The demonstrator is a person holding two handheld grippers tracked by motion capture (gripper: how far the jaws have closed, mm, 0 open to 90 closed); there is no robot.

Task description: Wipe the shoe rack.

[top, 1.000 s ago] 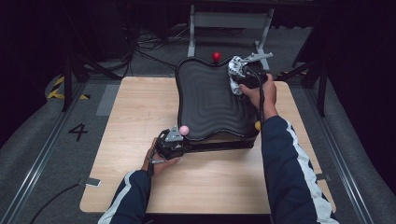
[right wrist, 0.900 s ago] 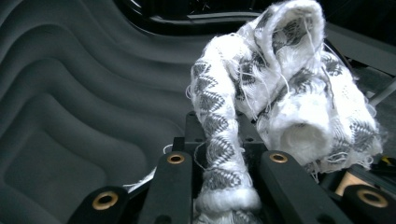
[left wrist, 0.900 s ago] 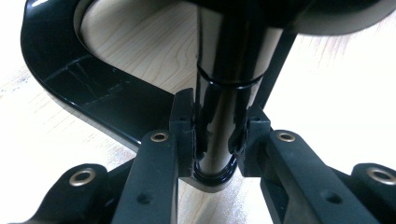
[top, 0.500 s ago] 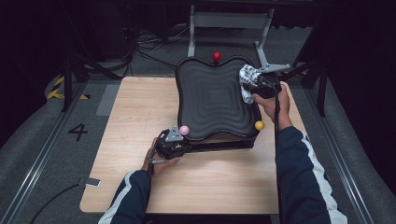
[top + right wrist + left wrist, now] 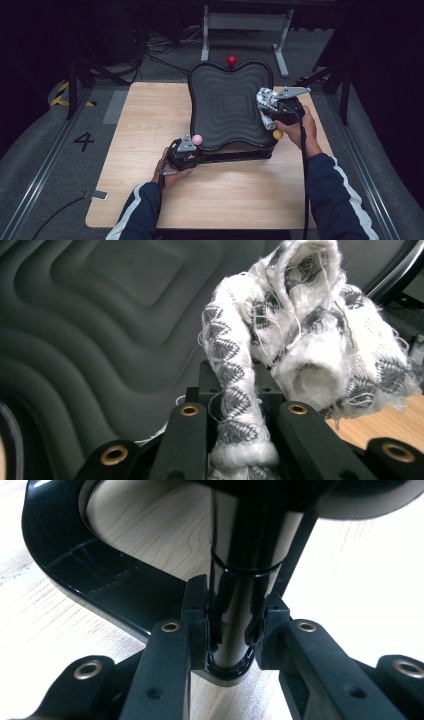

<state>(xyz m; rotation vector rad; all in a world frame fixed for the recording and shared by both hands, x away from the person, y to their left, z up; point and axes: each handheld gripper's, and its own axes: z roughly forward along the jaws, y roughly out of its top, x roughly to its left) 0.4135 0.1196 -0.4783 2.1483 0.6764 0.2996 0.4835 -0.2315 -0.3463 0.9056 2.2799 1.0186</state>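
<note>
One frayed woven cloth (image 5: 300, 345) against ridged black tray (image 5: 225, 107).

Table (image 5: 150, 115): pale wood top, rectangular, set on the floor between two rails.
Floor (image 5: 45, 150): grey carpet, white number 4 (image 5: 83, 141) marked left of the table.
Rails (image 5: 35, 175): metal, running along both sides.
Hazard tape (image 5: 62, 92): yellow-black, far left.
Cables (image 5: 155, 55): tangled behind the table.
Stand (image 5: 245, 22): grey metal frame at the back.
Surroundings: dark, unlit.

Navy sleeves, white stripes; black claws with brass-ringed screw holes, trailing black cables.
</note>
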